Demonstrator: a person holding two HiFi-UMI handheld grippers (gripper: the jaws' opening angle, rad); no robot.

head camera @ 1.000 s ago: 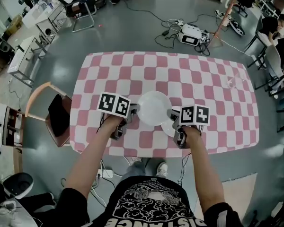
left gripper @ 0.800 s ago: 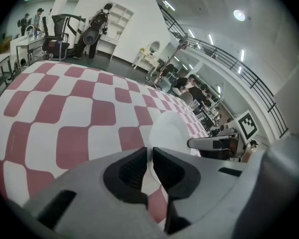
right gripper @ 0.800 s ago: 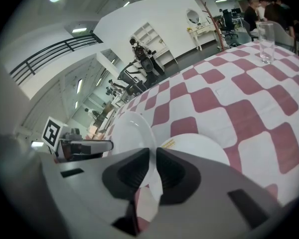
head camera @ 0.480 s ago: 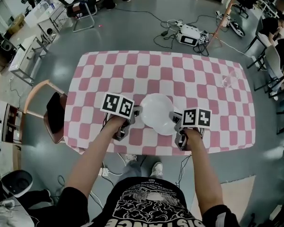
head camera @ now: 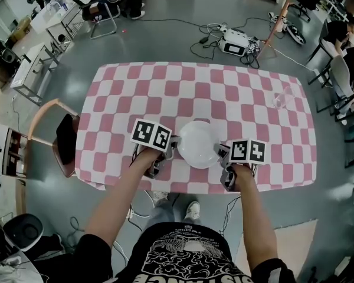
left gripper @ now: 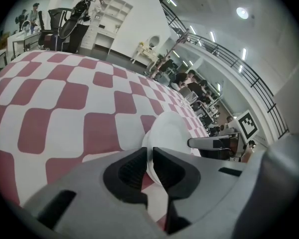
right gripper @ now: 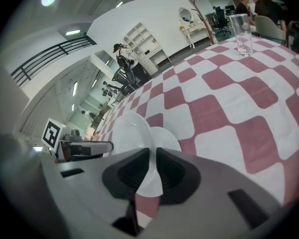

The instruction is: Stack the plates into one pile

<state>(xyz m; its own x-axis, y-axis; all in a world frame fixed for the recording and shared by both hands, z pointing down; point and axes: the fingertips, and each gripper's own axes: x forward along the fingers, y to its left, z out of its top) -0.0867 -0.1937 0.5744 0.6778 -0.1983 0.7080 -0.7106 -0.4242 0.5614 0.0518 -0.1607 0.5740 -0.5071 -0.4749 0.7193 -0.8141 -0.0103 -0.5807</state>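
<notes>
A white plate (head camera: 197,144) hangs just above the checked table (head camera: 224,93), near its front edge, held by both grippers at opposite rims. My left gripper (head camera: 171,146) is shut on its left rim; in the left gripper view the rim (left gripper: 162,133) runs between the jaws of that gripper (left gripper: 150,166). My right gripper (head camera: 223,153) is shut on the right rim. In the right gripper view the held plate (right gripper: 129,133) passes through the jaws of that gripper (right gripper: 153,171), and a second, smaller white plate (right gripper: 168,139) lies on the cloth right under it.
An empty drinking glass (head camera: 281,99) (right gripper: 243,34) stands at the table's far right. A wooden chair (head camera: 59,140) sits at the left end. Cables and equipment lie on the floor beyond the table.
Both grippers carried the plate toward the table's front edge and slightly right. The smaller plate that showed beside it is now almost covered in the head view.
</notes>
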